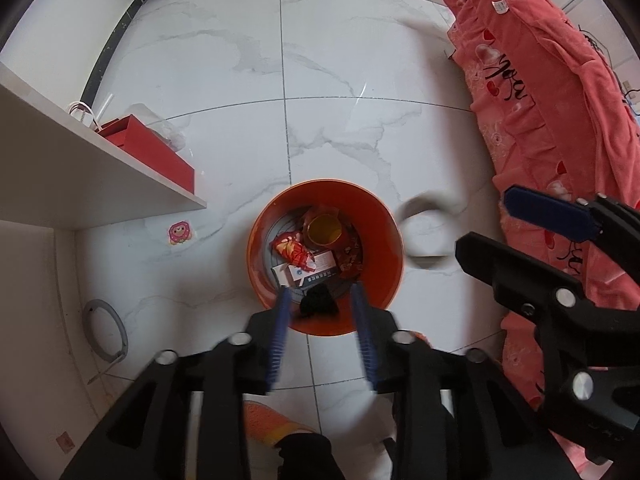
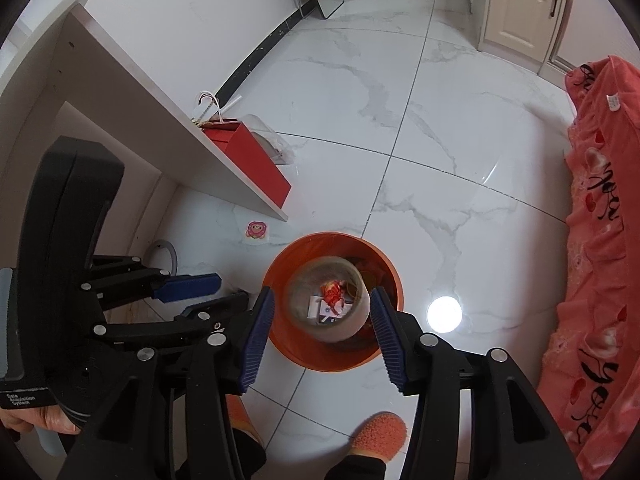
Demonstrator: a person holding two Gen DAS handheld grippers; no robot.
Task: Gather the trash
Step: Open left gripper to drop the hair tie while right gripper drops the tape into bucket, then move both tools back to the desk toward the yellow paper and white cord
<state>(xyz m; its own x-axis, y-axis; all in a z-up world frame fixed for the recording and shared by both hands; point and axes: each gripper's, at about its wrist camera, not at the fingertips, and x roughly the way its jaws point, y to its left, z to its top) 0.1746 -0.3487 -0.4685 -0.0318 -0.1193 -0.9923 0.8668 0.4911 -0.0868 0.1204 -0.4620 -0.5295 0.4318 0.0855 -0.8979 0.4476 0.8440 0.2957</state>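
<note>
Both grippers hang over the one orange trash bin (image 1: 324,258) at lower centre: the left gripper (image 1: 322,300) is spread open with nothing in it, and the right gripper (image 2: 323,304) is open too, with a blurry tape roll (image 2: 326,300) sitting between its fingers, not touching either, right above the bin (image 2: 296,354). Inside I count one yellow cup (image 1: 323,230), one red wrapper (image 1: 294,254), one white box (image 1: 310,274) and one black lump (image 1: 319,301). Around it: a white shelf (image 1: 100,168) and red gift bag (image 1: 150,152) at left, pink bedding (image 1: 560,120) at right, and two orange slippers (image 2: 378,436) at the bottom.
</note>
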